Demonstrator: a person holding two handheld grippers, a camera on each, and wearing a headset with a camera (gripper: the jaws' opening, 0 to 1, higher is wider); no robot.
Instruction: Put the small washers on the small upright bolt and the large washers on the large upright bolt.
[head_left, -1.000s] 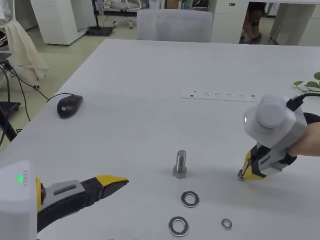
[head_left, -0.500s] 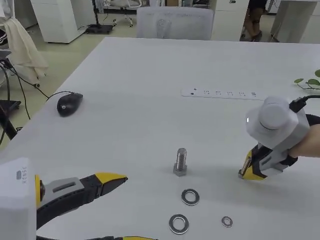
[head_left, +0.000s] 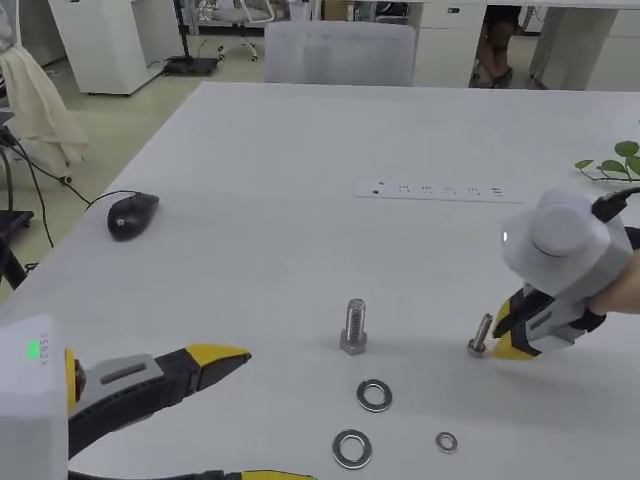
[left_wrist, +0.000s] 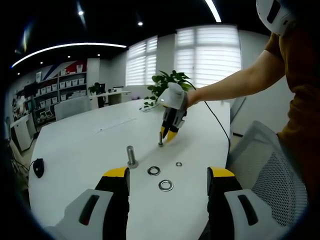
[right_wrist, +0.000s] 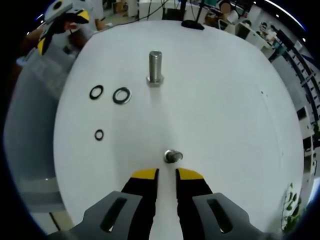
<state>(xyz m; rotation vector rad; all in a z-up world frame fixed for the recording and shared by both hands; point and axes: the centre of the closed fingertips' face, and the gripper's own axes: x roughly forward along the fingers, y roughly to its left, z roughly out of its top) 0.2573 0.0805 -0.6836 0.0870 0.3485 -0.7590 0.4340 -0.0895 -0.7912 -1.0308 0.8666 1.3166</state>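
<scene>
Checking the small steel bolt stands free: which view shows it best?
The right gripper view: the small steel bolt stands close, unobstructed, just beyond the right gripper. The head view shows it side-on, smaller; the left gripper view, tiny.

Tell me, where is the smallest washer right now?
In the head view the small washer lies flat on the table, right of a large washer and nearer the person than the small bolt.
</scene>
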